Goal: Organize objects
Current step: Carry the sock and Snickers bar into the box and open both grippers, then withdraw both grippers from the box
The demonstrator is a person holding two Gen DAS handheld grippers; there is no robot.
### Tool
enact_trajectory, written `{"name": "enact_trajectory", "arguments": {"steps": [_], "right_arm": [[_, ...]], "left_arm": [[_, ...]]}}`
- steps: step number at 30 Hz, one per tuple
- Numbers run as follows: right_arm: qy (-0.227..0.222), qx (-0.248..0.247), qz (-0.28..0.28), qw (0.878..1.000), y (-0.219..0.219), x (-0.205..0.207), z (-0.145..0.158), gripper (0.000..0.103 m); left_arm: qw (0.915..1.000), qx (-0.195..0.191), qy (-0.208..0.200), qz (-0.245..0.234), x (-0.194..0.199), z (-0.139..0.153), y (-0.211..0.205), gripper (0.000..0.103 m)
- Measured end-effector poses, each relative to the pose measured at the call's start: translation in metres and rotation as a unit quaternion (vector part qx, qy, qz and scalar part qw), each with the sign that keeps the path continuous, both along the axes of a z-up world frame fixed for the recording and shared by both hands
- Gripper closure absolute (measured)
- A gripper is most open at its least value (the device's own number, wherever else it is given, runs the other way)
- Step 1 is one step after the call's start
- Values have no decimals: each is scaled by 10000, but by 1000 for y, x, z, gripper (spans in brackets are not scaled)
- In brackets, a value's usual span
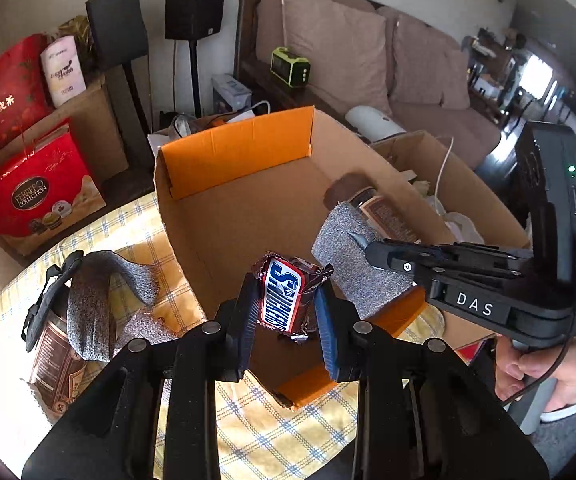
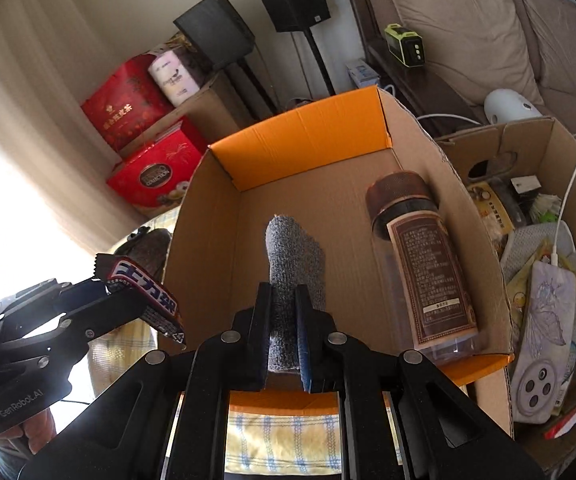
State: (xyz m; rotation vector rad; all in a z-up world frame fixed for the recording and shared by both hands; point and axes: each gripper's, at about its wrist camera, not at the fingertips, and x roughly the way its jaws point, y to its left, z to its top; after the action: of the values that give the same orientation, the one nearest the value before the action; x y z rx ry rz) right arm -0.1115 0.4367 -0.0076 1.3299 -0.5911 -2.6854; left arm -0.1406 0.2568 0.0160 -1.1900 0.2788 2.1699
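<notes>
My left gripper (image 1: 285,312) is shut on a Snickers bar (image 1: 281,296), held over the near edge of an open cardboard box (image 1: 231,152) with orange flaps. The bar (image 2: 143,292) and left gripper also show at the left in the right wrist view. My right gripper (image 2: 283,324) is shut on a grey knit sock (image 2: 288,264), which hangs over the box (image 2: 304,136) interior; the sock (image 1: 344,256) drapes from the right gripper's fingers (image 1: 384,254). A brown-capped bottle (image 2: 420,264) lies inside the box along its right wall.
Another grey sock (image 1: 99,288) and a second bottle (image 1: 55,364) lie on the checked cloth (image 1: 139,236) left of the box. A second carton (image 2: 544,216) of clutter stands to the right. Red gift boxes (image 1: 35,196), speakers and a sofa (image 1: 368,48) sit behind.
</notes>
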Motion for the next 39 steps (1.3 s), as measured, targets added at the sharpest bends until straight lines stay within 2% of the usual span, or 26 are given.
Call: {"name": "enact_trajectory", "arguments": {"steps": [9, 13, 18, 20, 22, 25, 28, 35, 39], "right_arm": [[-219, -22, -17, 9998, -2, -7, -27, 93], [-312, 342, -41, 9989, -3, -9, -35, 92], [-369, 921, 53, 9951, -8, -7, -32, 87], [-319, 1177, 31, 9925, -8, -6, -29, 86], [-220, 1341, 12, 9907, -8, -1, -23, 82], [-51, 1401, -13, 9901, -7, 4, -13, 77], [63, 1364, -32, 9906, -8, 7, -3, 75], [241, 1208, 63, 9924, -19, 10, 14, 71], [343, 1212, 235, 9918, -34, 12, 22, 59]], "left_arm": [[9959, -860, -274, 101, -13, -50, 27, 77], [9913, -1194, -501, 223, -22, -71, 33, 77], [9870, -1519, -478, 219, -22, -88, 43, 77], [9875, -1489, -450, 236, -21, -90, 45, 72], [9886, -1428, -417, 243, -19, -87, 45, 58], [9909, -1296, -280, 243, -15, -75, 42, 43], [9918, -1244, -43, 297, -9, -58, 34, 43], [9970, -602, 131, 463, -1, -14, -11, 31], [9966, -430, 235, 668, 5, 0, -43, 22]]}}
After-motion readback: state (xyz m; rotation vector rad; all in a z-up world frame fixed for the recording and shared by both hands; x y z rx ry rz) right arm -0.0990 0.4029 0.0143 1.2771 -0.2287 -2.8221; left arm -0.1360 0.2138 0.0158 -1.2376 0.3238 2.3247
